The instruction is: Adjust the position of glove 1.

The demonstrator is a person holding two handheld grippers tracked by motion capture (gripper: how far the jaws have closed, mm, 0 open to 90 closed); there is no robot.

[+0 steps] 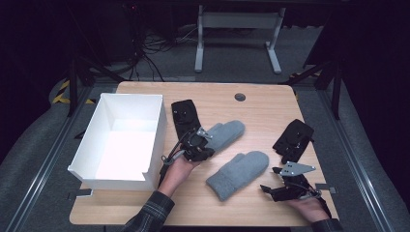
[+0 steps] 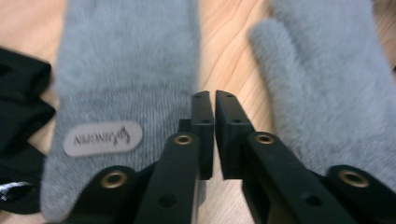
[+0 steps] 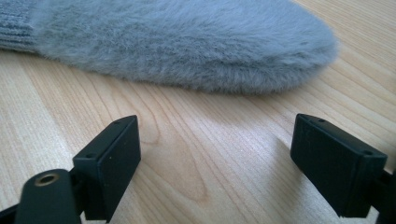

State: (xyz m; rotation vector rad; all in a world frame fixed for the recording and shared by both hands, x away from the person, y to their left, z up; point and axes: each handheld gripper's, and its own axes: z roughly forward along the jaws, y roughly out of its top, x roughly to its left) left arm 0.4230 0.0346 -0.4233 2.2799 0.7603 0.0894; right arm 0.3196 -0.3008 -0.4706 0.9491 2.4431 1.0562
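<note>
Wooden table (image 1: 270,108), two grey mittens (image 1: 239,174) lying diagonally, tips up-right, left gripper (image 1: 205,140) fingers nearly together, right gripper (image 1: 273,183) fingers spread

Wooden table (image 1: 270,104) on grey carpet floor (image 1: 34,145); white desk frame (image 1: 237,21) behind, dark room.

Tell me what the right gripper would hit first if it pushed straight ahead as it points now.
Probably the nearer grey mitten: it lies across the table just beyond the right gripper, whose jaws stand open with bare wood between them.
</note>
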